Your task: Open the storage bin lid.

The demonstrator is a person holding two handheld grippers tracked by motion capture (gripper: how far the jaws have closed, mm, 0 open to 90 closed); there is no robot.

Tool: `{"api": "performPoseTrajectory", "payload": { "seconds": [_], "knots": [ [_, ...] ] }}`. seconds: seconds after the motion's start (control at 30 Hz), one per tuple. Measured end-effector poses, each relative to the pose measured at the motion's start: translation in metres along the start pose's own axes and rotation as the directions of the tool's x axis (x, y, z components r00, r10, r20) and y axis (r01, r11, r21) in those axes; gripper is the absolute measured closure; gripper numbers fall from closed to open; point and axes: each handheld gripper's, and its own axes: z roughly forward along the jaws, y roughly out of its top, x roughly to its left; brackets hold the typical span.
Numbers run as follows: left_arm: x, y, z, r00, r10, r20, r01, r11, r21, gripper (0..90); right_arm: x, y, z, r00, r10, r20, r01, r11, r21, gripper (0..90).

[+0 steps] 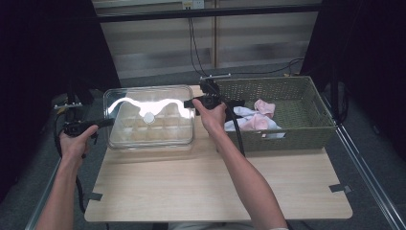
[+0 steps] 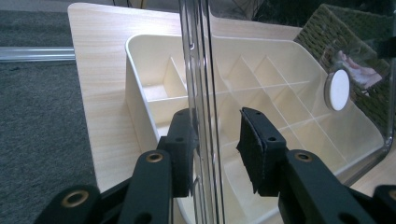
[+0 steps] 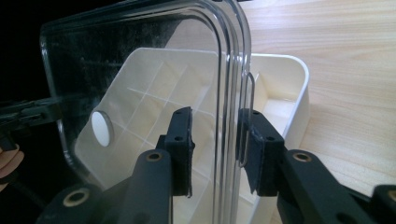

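Clear lid (image 1: 149, 117) sits just above the white divided tray (image 1: 158, 136) on the table (image 1: 215, 187), beside the wicker basket (image 1: 306, 134). Left tongs (image 2: 217, 149) and right tongs (image 3: 217, 151) each straddle a lid edge, narrowed but not clamped.

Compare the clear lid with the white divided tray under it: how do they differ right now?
The clear lid is see-through with a white round knob; the white divided tray is opaque and split into compartments. The lid sits between the jaws of the left gripper and right gripper, above the tray, which rests on the table. Both are rounded rectangles.
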Motion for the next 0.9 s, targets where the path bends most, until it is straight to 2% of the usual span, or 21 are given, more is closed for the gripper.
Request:
{"api": "performPoseTrajectory", "payload": {
  "seconds": [0.2,0.37,0.53,0.9],
  "knots": [
    [-0.007,-0.002,-0.005,0.9999,0.009,0.005,-0.009,0.9998,-0.018,68.0,0.001,-0.004,-0.010,0.9996,-0.014,-0.024,0.014,1.000,-0.004,66.5],
    [-0.013,-0.001,-0.011,0.9992,0.036,0.016,-0.036,0.9991,-0.021,68.7,0.001,-0.008,-0.018,0.9993,-0.017,-0.034,0.016,1.000,-0.014,66.5],
    [-0.020,0.000,-0.018,0.9989,0.036,0.032,-0.034,0.9982,-0.049,69.4,0.002,-0.009,-0.026,0.9988,-0.021,-0.045,0.019,0.999,-0.028,66.5],
    [-0.027,-0.005,-0.023,0.9979,0.059,0.025,-0.058,0.9972,-0.048,69.5,0.008,-0.020,-0.040,0.9965,-0.048,-0.069,0.045,0.998,-0.044,67.7]
  ]
}}
